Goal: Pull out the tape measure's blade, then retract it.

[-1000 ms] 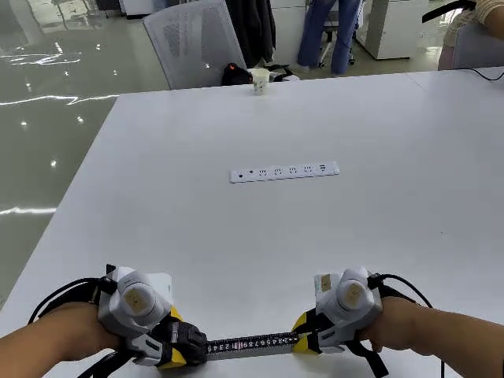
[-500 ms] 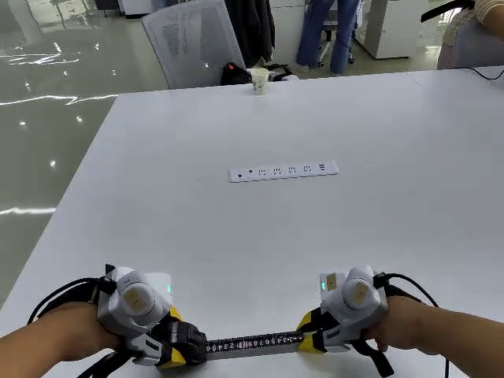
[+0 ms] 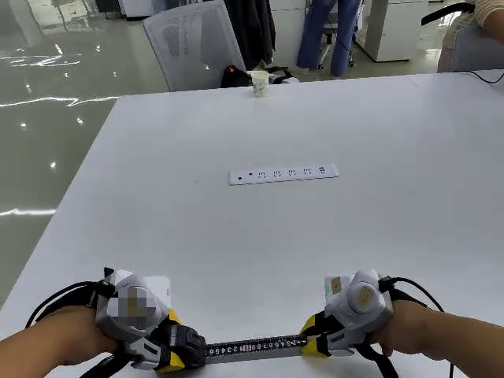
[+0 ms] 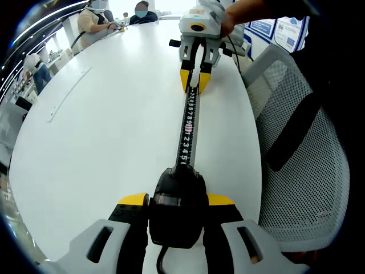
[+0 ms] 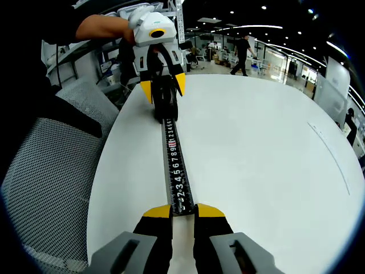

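Tape measure (image 4: 177,208): one, black-cased, at the near edge of the table (image 3: 236,244), clamped between the jaws of the left hand-held gripper (image 3: 177,352). One numbered blade (image 3: 256,345) stretches straight from the case to the right hand-held gripper (image 3: 313,339), whose yellow-tipped jaws are closed on the blade's free end. Two hand-held grippers in all, one per hand. Mid-table: one white power strip (image 3: 283,172), lying flat. Far edge: one paper cup (image 3: 259,81), upright. Beyond the table: one grey mesh chair (image 3: 197,43).
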`<move>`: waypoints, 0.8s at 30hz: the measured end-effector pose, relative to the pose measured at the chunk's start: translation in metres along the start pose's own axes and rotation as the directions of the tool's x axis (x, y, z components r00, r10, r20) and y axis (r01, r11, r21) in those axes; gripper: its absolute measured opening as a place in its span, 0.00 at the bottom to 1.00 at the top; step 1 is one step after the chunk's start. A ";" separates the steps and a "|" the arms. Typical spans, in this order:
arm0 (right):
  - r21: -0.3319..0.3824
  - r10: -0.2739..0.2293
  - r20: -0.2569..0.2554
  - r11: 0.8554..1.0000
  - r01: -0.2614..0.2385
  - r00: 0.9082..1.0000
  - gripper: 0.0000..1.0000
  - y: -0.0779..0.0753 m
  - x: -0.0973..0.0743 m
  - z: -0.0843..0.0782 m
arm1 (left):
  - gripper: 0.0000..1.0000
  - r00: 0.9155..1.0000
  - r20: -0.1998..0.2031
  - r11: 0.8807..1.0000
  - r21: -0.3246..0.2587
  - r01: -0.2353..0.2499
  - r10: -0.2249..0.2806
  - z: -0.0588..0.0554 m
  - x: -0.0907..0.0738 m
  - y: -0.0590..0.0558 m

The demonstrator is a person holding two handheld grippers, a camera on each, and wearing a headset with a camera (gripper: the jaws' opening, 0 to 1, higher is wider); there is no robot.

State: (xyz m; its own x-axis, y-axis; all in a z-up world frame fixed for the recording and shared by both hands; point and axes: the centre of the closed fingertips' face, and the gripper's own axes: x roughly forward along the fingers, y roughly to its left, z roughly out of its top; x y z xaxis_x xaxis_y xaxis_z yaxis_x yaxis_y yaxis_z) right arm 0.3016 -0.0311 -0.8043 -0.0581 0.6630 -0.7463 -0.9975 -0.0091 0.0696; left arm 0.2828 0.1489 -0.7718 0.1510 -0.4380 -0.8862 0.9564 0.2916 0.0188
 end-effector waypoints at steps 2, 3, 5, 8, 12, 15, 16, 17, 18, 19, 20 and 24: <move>-0.001 -0.001 -0.001 1.000 0.001 1.000 0.10 -0.001 0.000 -0.001 | 0.31 1.000 0.000 1.000 -0.001 0.000 0.000 0.000 0.000 0.000; -0.001 -0.001 -0.001 1.000 0.001 1.000 0.10 -0.001 0.000 -0.002 | 0.31 1.000 0.000 1.000 -0.001 0.000 0.000 0.000 0.000 0.000; -0.002 -0.002 -0.002 1.000 0.002 1.000 0.10 -0.001 -0.001 -0.002 | 0.31 1.000 0.001 1.000 -0.002 -0.001 0.001 0.000 0.000 0.000; -0.003 -0.004 -0.003 1.000 0.004 1.000 0.10 -0.001 -0.002 -0.004 | 0.31 1.000 0.001 1.000 -0.002 -0.001 0.001 0.000 0.000 -0.001; -0.005 -0.004 -0.004 1.000 0.004 1.000 0.10 -0.001 -0.004 -0.005 | 0.31 1.000 0.000 1.000 -0.002 -0.001 0.001 0.000 0.000 -0.001; -0.007 -0.005 -0.003 1.000 0.005 1.000 0.10 -0.001 -0.005 -0.006 | 0.31 1.000 0.002 1.000 -0.004 -0.001 0.001 0.000 0.000 0.000; -0.008 -0.005 -0.003 1.000 0.005 1.000 0.10 -0.001 -0.005 -0.006 | 0.31 1.000 0.002 1.000 -0.004 -0.001 0.001 0.000 0.000 0.000; -0.009 -0.006 -0.003 1.000 0.006 1.000 0.10 -0.001 -0.006 -0.007 | 0.31 1.000 0.001 1.000 -0.004 -0.001 0.001 -0.001 0.000 0.000; -0.009 -0.006 -0.003 1.000 0.006 1.000 0.10 -0.002 -0.006 -0.007 | 0.31 1.000 0.001 1.000 -0.003 -0.001 0.001 -0.001 0.000 0.000; -0.010 -0.006 -0.003 1.000 0.006 1.000 0.10 -0.002 -0.006 -0.007 | 0.31 1.000 0.001 1.000 -0.003 -0.001 0.001 -0.001 0.000 0.000; -0.010 -0.006 -0.003 1.000 0.006 1.000 0.10 -0.002 -0.006 -0.008 | 0.31 1.000 0.000 1.000 -0.003 -0.001 0.001 -0.001 0.000 0.000; -0.008 -0.005 -0.003 1.000 0.005 1.000 0.10 -0.002 -0.006 -0.008 | 0.31 1.000 0.001 1.000 -0.003 -0.002 0.002 -0.001 0.000 0.001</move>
State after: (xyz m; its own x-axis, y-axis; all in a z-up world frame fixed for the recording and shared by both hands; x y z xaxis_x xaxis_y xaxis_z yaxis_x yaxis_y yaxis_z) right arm 0.3033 -0.0411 -0.8048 -0.0532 0.6612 -0.7483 -0.9981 -0.0116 0.0607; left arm 0.2831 0.1500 -0.7722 0.1532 -0.4380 -0.8858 0.9552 0.2954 0.0191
